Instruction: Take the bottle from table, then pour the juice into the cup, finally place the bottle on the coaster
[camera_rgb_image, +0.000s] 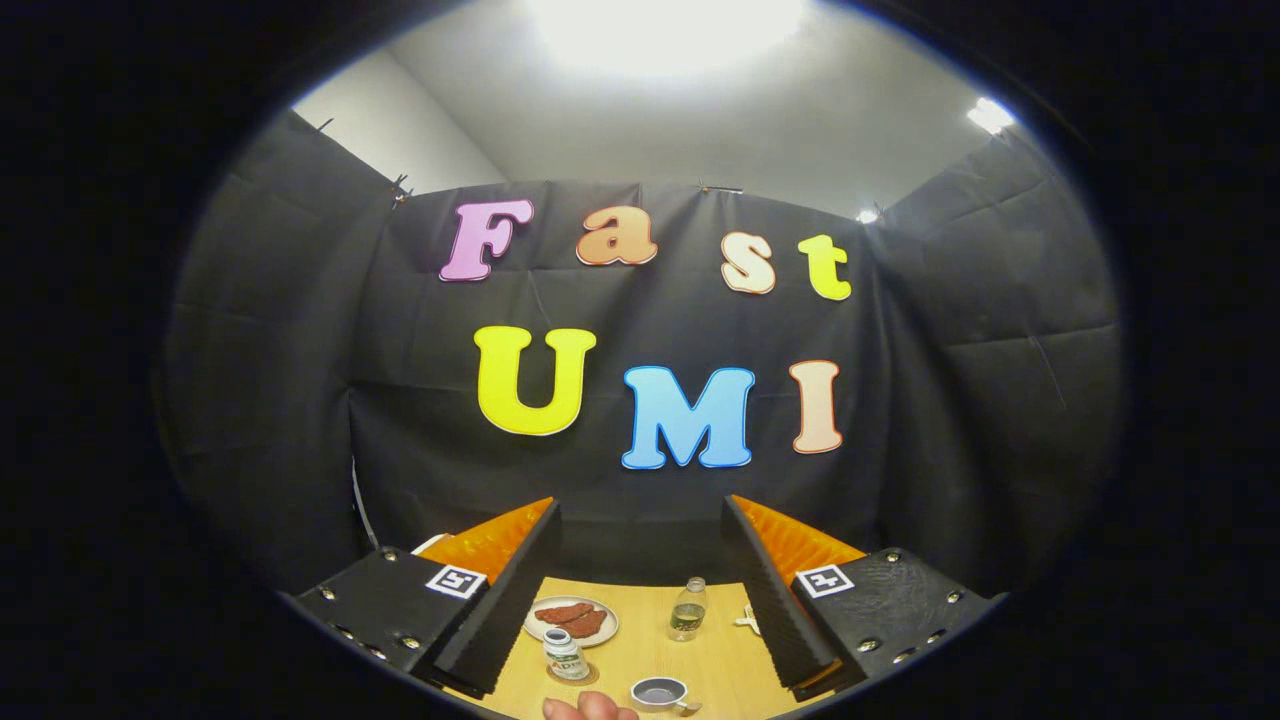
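The hand-held gripper fills the lower part of the frame with its two fingers spread wide apart, released and grasping nothing. Each finger is a black wedge with a ribbed foam inner face and a ridged orange outer side, mounted on a black block bearing a small square black-and-white marker.

Between the fingers, low in the frame, lies a pale wooden bench with a smooth, light grain. The bottle stands upright on it, just right of centre and close to the right finger, touching neither finger. It is small, clear plastic with a pale cap, holding dark liquid in its lower part; its long axis runs vertically, cap pointing up.

Left of the bottle sits a round pale plate carrying reddish-brown flat pieces. Below the plate stands a small white jar on a round brown coaster. At bottom centre is a grey cup with a handle, and beside it the edge of a person's hand.
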